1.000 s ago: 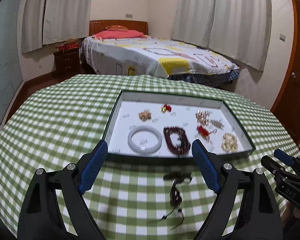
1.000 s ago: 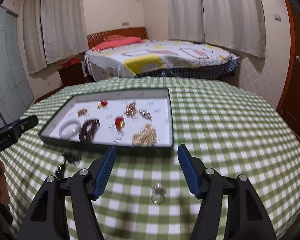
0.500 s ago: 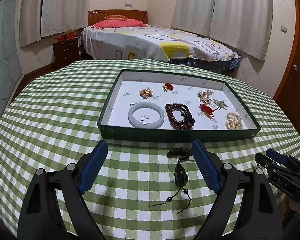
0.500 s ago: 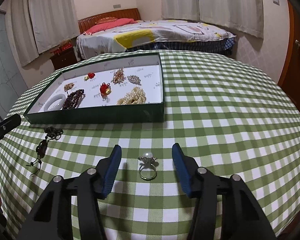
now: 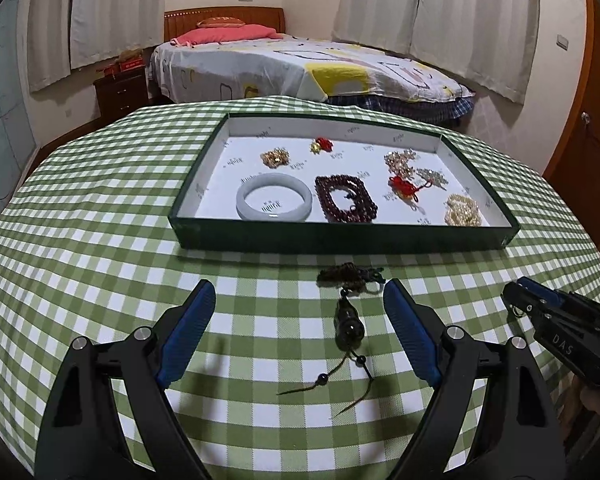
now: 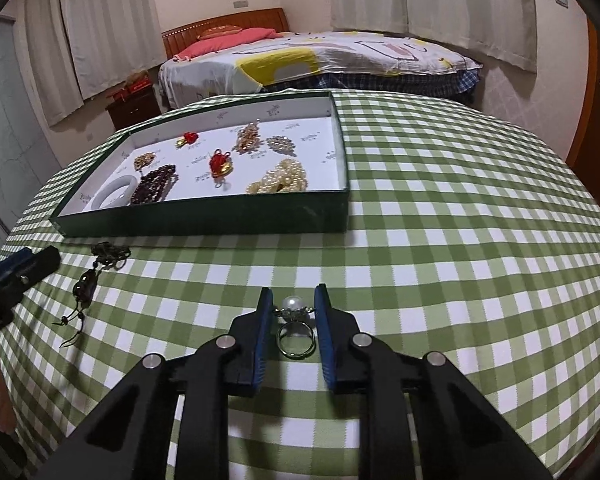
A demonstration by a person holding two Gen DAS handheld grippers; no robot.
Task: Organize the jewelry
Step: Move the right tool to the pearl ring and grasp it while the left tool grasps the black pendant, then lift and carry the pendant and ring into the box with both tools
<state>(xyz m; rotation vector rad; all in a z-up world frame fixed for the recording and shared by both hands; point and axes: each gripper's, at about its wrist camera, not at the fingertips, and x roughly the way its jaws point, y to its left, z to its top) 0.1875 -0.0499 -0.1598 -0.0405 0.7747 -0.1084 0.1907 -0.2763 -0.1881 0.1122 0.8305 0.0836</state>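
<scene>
A dark green tray point(image 5: 340, 236) with a white floor holds several jewelry pieces, among them a pale bangle point(image 5: 274, 201) and a dark red bead bracelet point(image 5: 346, 199). It also shows in the right wrist view point(image 6: 204, 220). A dark bead pendant with cords point(image 5: 349, 322) lies on the checked cloth between the fingers of my open left gripper point(image 5: 298, 300); it also shows in the right wrist view point(image 6: 85, 282). My right gripper point(image 6: 294, 304) has its jaws narrowed around a pearl ring point(image 6: 295, 330) on the cloth, touching or nearly touching it.
The round table has a green-and-white checked cloth point(image 6: 460, 240). A bed point(image 5: 300, 64) and a nightstand point(image 5: 122, 88) stand behind it. A wooden door point(image 5: 588, 128) is at the right. My right gripper shows at the right edge of the left wrist view point(image 5: 516, 298).
My right gripper has moved down and forward over the pearl ring and its jaws have closed in around it. My left gripper has drawn closer to the dark pendant and stays open.
</scene>
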